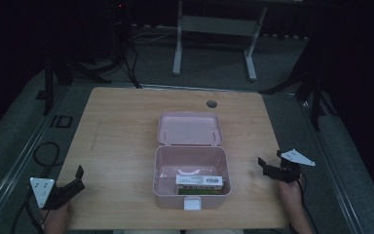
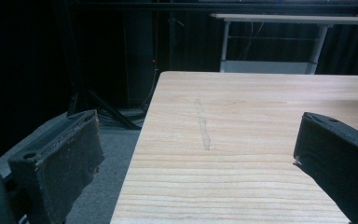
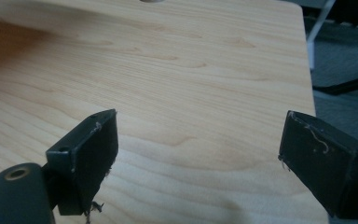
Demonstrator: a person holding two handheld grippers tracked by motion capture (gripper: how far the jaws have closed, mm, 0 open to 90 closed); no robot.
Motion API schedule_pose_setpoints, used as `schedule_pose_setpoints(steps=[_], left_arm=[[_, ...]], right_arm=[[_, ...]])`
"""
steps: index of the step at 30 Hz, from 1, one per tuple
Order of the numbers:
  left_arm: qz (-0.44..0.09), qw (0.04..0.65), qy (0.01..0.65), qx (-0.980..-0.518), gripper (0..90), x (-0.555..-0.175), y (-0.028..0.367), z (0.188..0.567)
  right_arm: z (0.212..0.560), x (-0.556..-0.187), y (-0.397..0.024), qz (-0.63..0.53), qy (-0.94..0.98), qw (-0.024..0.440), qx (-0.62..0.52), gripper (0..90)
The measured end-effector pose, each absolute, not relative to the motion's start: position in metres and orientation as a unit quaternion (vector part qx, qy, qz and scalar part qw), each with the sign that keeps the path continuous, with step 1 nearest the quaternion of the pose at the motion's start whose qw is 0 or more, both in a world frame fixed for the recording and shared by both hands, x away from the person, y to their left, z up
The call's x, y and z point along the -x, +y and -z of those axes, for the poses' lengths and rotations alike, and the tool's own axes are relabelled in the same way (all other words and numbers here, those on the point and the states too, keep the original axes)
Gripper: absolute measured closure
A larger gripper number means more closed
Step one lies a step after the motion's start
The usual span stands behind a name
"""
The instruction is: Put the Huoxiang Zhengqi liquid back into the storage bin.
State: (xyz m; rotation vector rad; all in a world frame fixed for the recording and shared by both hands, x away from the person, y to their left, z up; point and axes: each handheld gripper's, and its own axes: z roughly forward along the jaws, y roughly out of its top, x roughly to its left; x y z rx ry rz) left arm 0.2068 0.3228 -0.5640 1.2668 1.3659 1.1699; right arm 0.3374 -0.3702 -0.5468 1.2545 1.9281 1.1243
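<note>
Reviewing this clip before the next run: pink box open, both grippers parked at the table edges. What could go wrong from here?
1. The lid lies flat behind the pink box; swinging it shut with one gripper could push the box across the table.
2. The carton sits high inside and might block closing.
3. The left gripper hangs at the table's left edge and may catch it when moving in.

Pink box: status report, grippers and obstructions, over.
Left gripper open, right gripper open, both apart from pink box. Lid back, small carton inside. Nothing between.

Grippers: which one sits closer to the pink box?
The right gripper, just off the box's right wall; the left gripper rests farther away near the table's left edge.
</note>
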Motion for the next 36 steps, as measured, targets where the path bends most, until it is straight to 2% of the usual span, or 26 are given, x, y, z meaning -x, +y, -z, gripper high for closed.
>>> schedule_pose_setpoints(steps=[7,14,36], left_arm=[[-0.473,0.455,0.555,-0.51,1.1,-0.206,0.324,0.564],[-0.473,0.455,0.554,-0.511,1.1,-0.206,0.323,0.564],[-0.473,0.457,0.554,-0.51,1.1,-0.206,0.324,0.564]], right_arm=[[0.547,-0.332,-0.384,-0.455,0.69,0.28,-0.489,11.3],[0.548,-0.331,-0.403,-0.497,0.651,0.251,-0.516,12.9],[0.549,-0.335,-0.401,-0.477,0.654,0.258,-0.528,12.5]])
